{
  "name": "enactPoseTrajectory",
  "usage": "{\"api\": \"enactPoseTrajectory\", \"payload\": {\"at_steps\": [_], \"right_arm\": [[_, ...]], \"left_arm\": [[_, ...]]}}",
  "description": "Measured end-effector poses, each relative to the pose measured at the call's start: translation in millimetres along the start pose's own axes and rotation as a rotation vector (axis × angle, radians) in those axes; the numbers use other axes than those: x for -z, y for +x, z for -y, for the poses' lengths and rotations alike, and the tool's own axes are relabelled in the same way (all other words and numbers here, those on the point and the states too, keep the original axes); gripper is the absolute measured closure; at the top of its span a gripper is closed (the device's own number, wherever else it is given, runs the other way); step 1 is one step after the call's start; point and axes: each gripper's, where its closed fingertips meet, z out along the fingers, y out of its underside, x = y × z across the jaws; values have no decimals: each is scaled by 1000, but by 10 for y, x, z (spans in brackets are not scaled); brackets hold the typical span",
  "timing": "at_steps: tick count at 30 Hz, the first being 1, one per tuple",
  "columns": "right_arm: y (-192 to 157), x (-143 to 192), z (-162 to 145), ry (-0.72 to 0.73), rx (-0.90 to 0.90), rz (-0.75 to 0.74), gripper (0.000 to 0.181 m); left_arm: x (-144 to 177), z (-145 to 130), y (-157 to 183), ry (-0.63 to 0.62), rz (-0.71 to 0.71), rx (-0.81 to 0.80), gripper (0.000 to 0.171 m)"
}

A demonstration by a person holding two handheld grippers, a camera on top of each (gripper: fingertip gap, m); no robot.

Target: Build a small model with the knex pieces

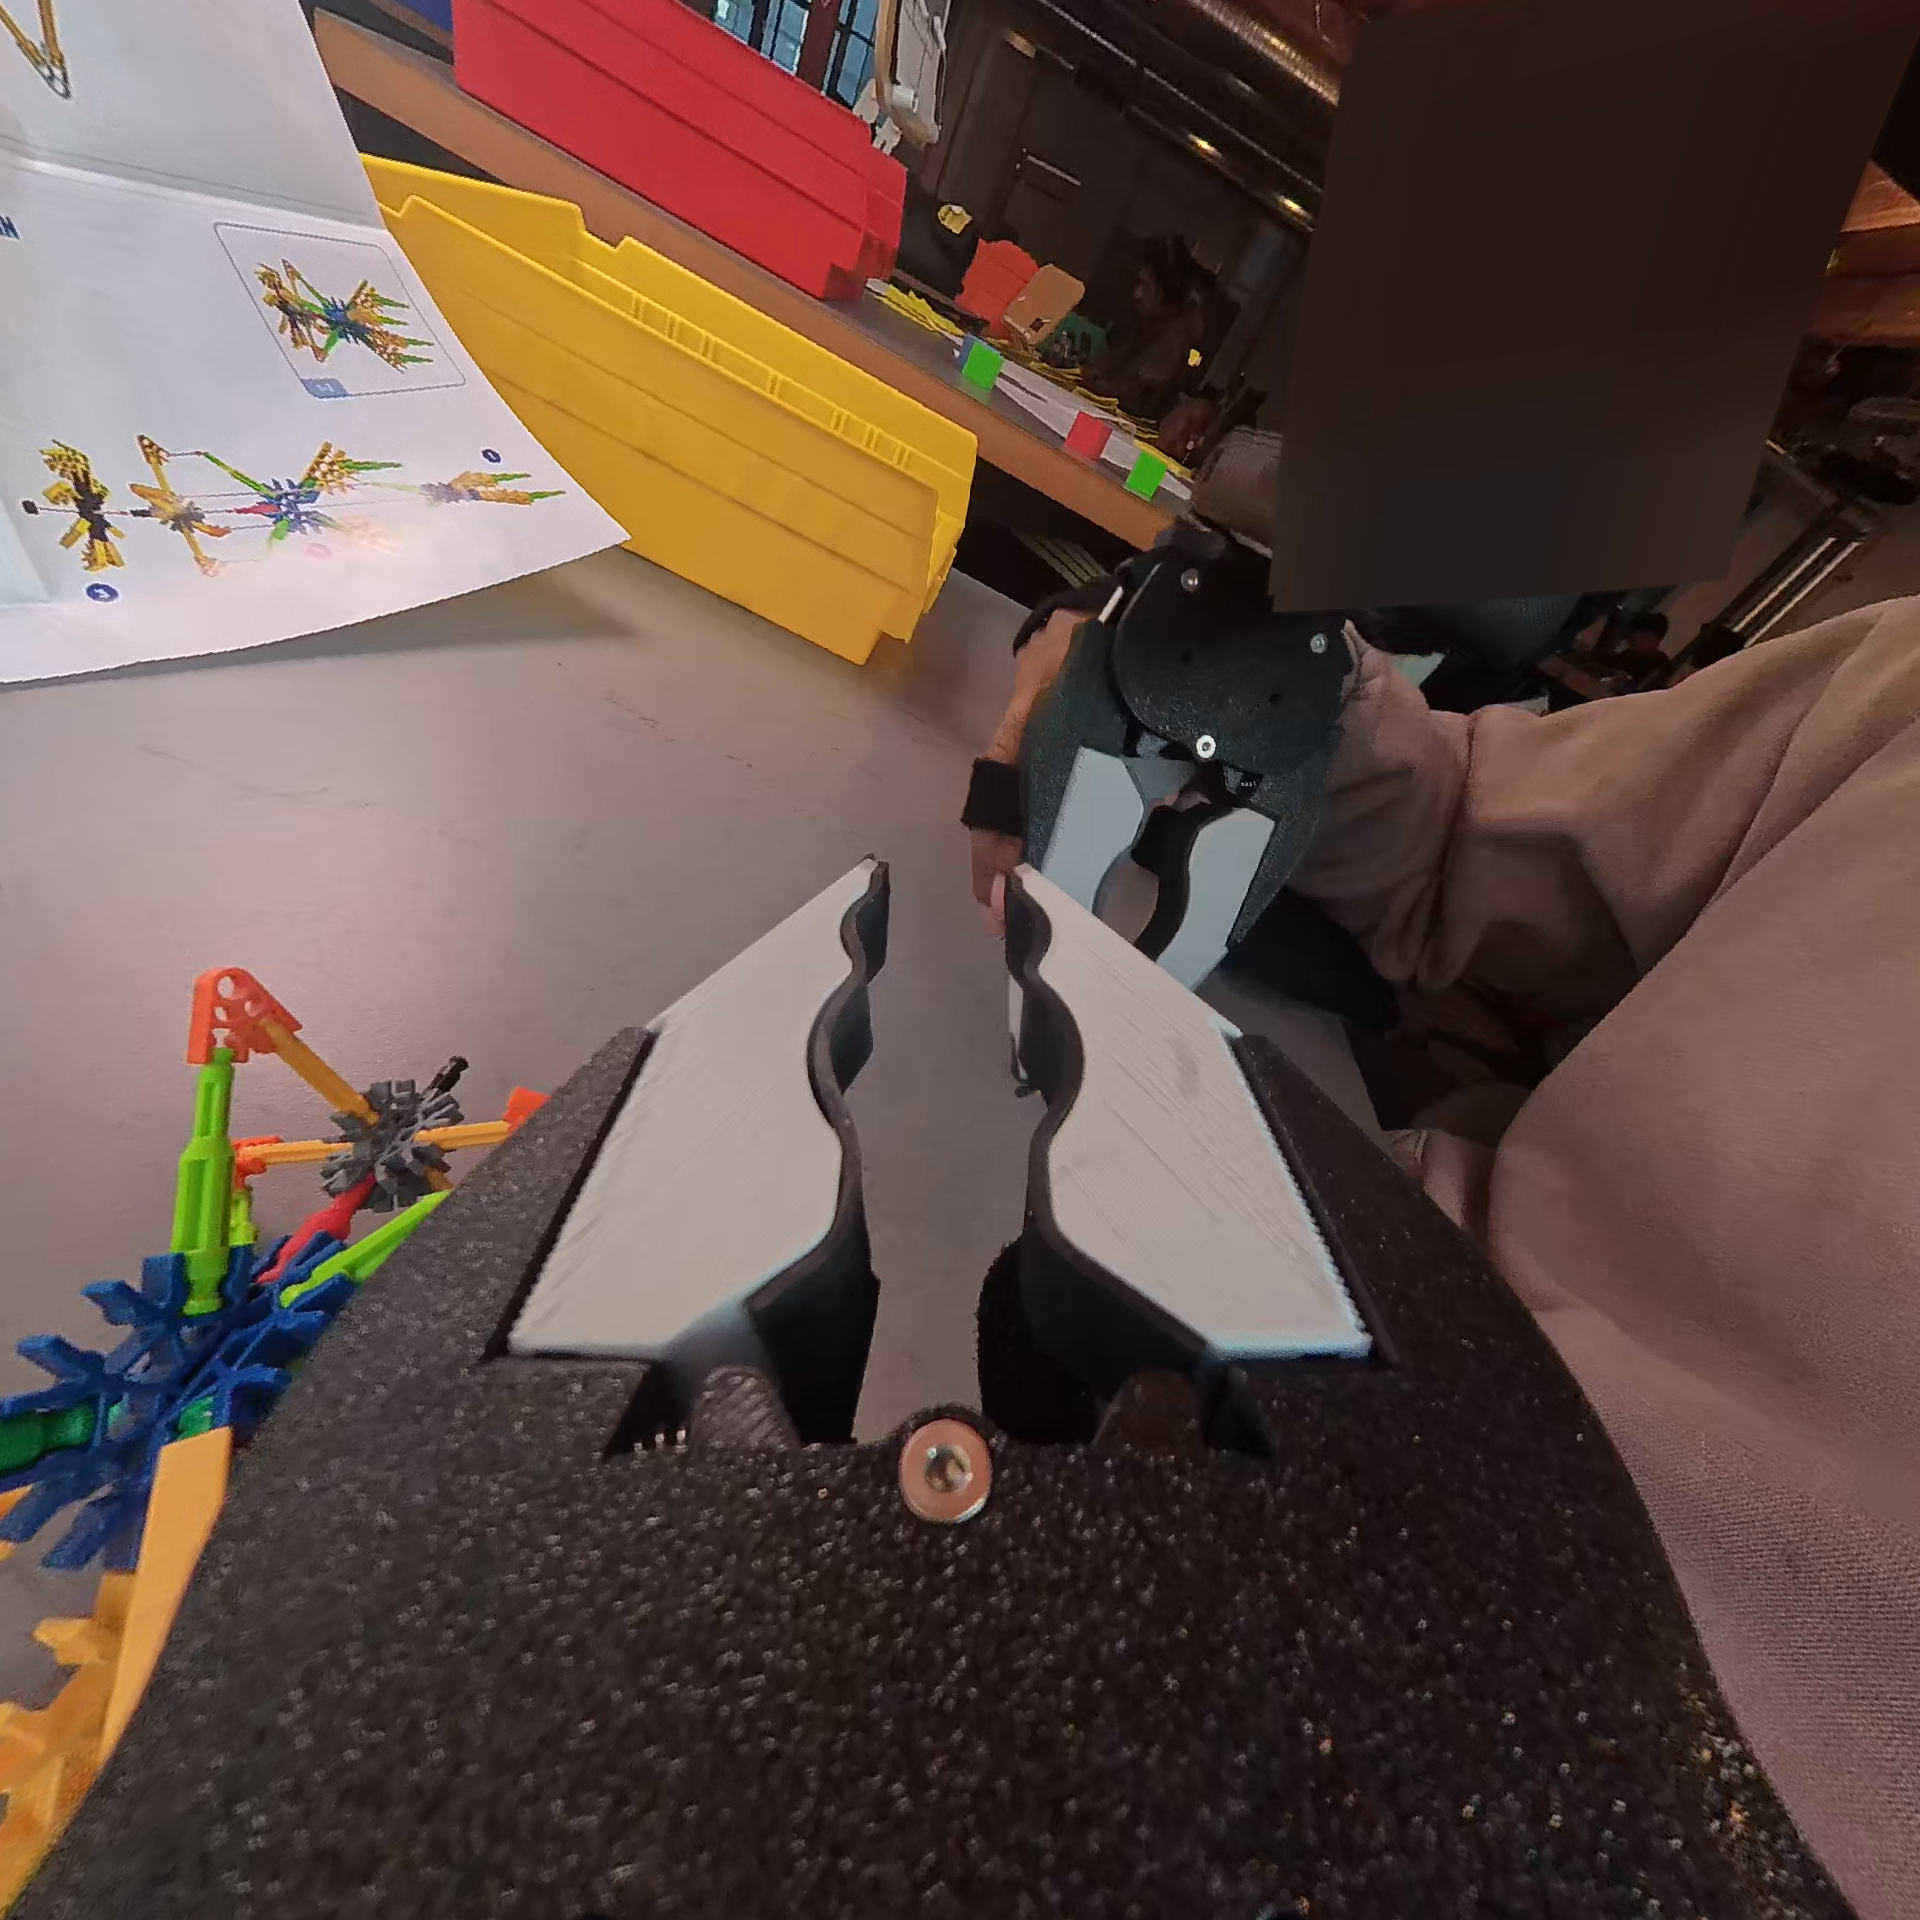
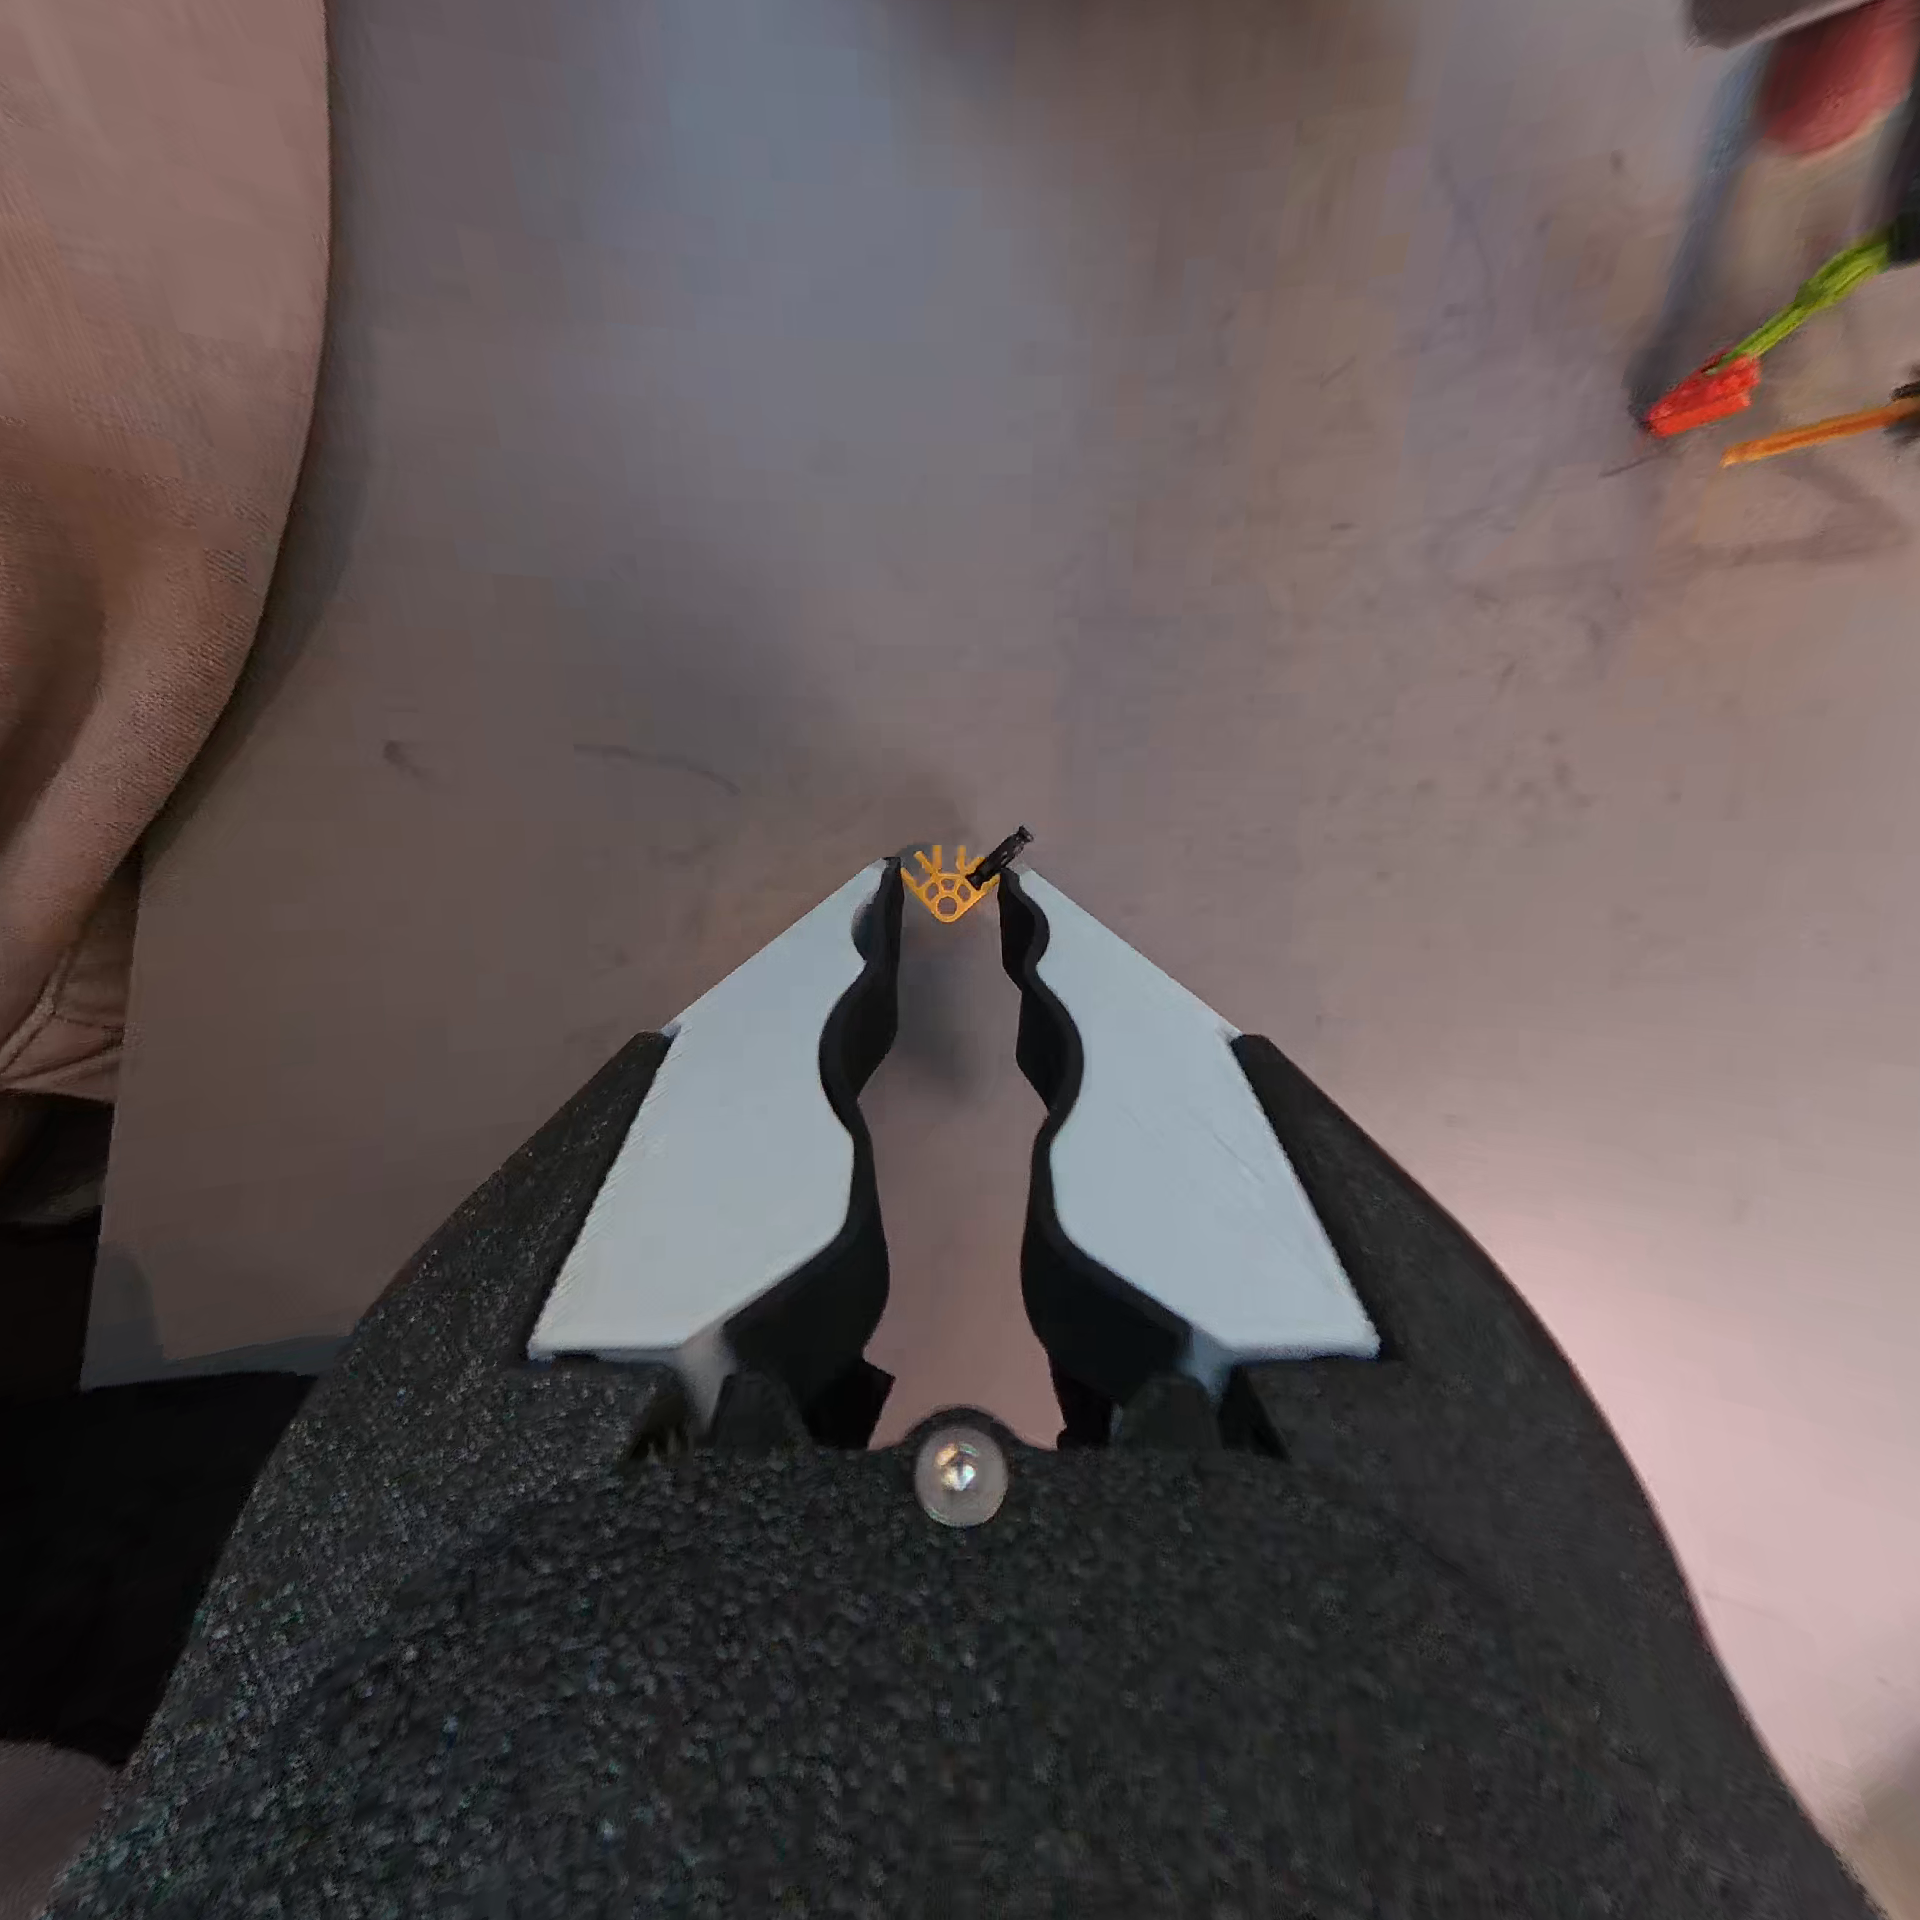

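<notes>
Yellow connector (image 2: 948,891) with black rod (image 2: 1004,849) angled up-right, clamped in right gripper (image 2: 948,883) jaws; left gripper (image 1: 948,883) jaws apart, empty.

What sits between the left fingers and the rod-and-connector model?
Nothing visible. The left gripper is open and empty; the model lies beside it on the table, partly hidden by the gripper body.

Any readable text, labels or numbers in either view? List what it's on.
Instruction sheet: blue print cut off at the left edge, not quoted.
Same sheet: small blue tag under the boxed drawing, too small to read.
Same sheet: round blue step markers, too small to read.
Yellow bin, red bin, yellow connector in the right tool: no writing visible.
</notes>
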Motion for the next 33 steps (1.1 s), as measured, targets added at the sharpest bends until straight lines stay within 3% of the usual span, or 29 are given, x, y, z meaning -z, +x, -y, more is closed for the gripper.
{"api": "enactPoseTrajectory", "payload": {"at_steps": [2, 5, 9, 14, 18, 24, 30, 33], "right_arm": [[229, 166, 174, 147, -17, -101, 165], [731, 551, 392, 350, -54, -392, 165], [1022, 955, 651, 583, -70, -663, 165], [1013, 889, 882, 593, 56, -817, 164], [988, 826, 979, 558, 133, -887, 164], [927, 797, 989, 578, 140, -844, 167], [699, 749, 927, 744, -57, -376, 161], [648, 635, 822, 709, -93, -264, 164]], "left_arm": [[8, 14, -7, 7, 0, 26, 150], [26, 70, -36, 51, 4, 89, 150], [44, 157, -91, 154, -5, 215, 150], [117, 298, -65, 278, -80, 325, 151], [123, 294, -25, 260, -103, 307, 160], [112, 212, -33, 138, -25, 152, 169], [76, -74, -28, -129, 47, -103, 169], [25, -240, -21, -236, 72, -202, 168]]}}
